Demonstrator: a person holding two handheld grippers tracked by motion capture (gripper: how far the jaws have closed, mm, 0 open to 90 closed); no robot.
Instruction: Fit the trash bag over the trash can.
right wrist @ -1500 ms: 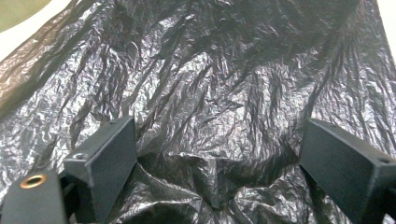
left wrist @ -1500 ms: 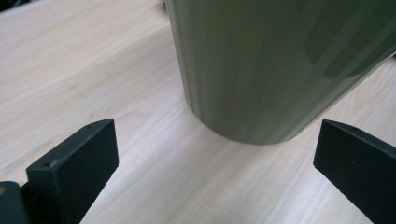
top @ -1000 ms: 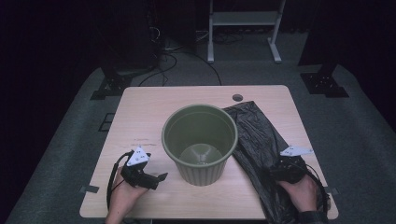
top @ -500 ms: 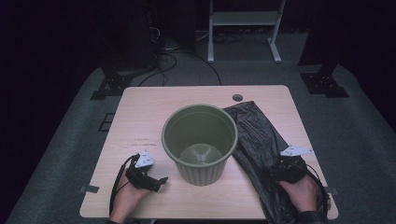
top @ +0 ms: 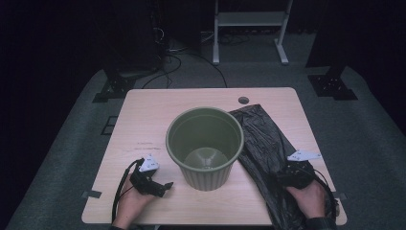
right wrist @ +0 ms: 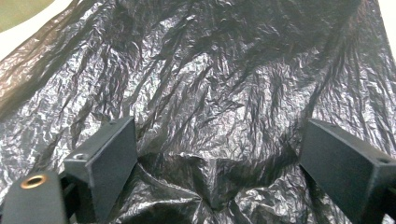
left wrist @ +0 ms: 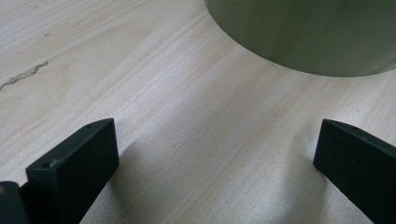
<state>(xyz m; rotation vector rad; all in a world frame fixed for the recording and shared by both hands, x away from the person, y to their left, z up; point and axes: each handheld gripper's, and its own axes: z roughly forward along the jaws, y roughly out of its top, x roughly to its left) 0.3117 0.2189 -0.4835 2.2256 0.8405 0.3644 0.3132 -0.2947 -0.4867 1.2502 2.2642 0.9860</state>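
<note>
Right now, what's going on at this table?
A person holds a gripper in each hand at a wooden table. An empty green bin stands upright in the middle, with a black plastic bag lying flat beside it. The right gripper is open with its jaws down on the bag's crinkled plastic. The left gripper is open over bare wood near the bin's base.
</note>
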